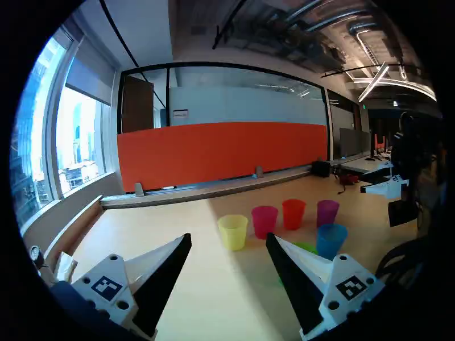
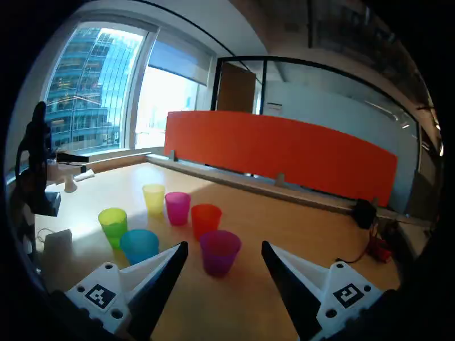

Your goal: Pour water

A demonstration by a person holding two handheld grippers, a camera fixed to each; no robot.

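Note:
Several plastic cups stand upright on a wooden table. In the left gripper view I see a yellow cup [image 1: 234, 231], a pink cup [image 1: 264, 220], an orange cup [image 1: 293, 213], a purple cup [image 1: 327, 212], a blue cup [image 1: 331, 240] and part of a green cup [image 1: 304, 248] behind the right finger. My left gripper [image 1: 228, 244] is open, short of the yellow and pink cups. In the right gripper view my right gripper [image 2: 224, 249] is open, with the purple cup [image 2: 219, 252] just ahead between its tips, untouched. The orange cup [image 2: 205, 220], pink cup [image 2: 177, 207], yellow cup [image 2: 153, 198], green cup [image 2: 113, 225] and blue cup [image 2: 139, 245] sit beyond and left.
A long orange partition [image 1: 222, 150] runs along the table's far edge. A black device with red cables [image 2: 369, 227] lies on the table to the right. A black stand [image 2: 37, 165] rises at the left edge near a small white box [image 2: 57, 241]. Large windows line one side.

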